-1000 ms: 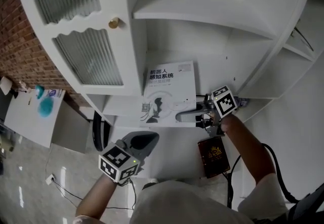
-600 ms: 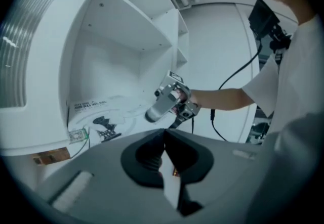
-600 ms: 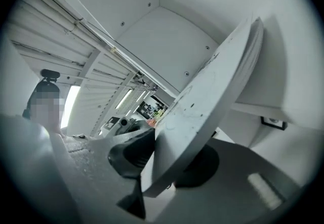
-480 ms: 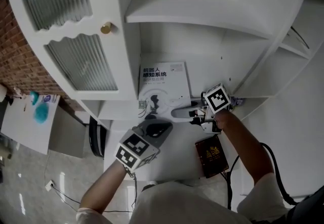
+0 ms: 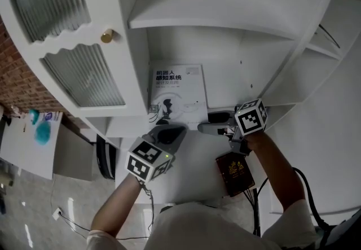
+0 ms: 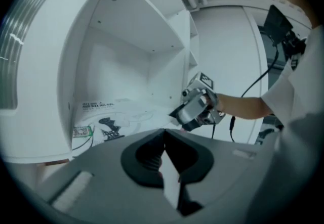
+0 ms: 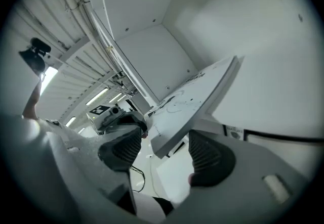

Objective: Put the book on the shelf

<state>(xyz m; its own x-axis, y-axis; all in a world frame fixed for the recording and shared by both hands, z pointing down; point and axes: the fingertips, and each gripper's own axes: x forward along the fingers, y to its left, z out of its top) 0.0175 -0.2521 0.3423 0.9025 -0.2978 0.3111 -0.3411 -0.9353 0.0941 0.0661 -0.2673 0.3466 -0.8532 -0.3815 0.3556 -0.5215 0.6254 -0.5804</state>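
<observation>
- My left gripper [image 6: 164, 157] is nearest to me, just in front of the ledge. Its jaws are pressed together with nothing in them. It sits close to the book's near edge, so a careless push forward could shove the book askew or knock my other gripper.
- My right gripper [image 7: 166, 153] has just been opening its jaws. They stand apart with the book's near right corner between them, and neither pad presses on it. The danger lies in pulling away. If I draw back at a slant, a pad could catch that corner and drag the book out over the ledge.
- A dark brown object [image 5: 234, 172] lies on the lower surface, just under my right wrist. A book sliding off the ledge would probably land on it or beside it. My wrist could also brush it as I retreat.
- The book [image 5: 177, 93] lies cover up in the open compartment of the shelf [image 5: 234, 88], close to its left wall. I cannot tell whether its near edge sits fully down or rides a little raised. If it overhangs the ledge, it may tip forward with nothing steadying it.
- Farther left stands the ribbed glass door [image 5: 84, 77] with its brass knob [image 5: 106, 35]. A wide swing of my left gripper could strike it.
</observation>
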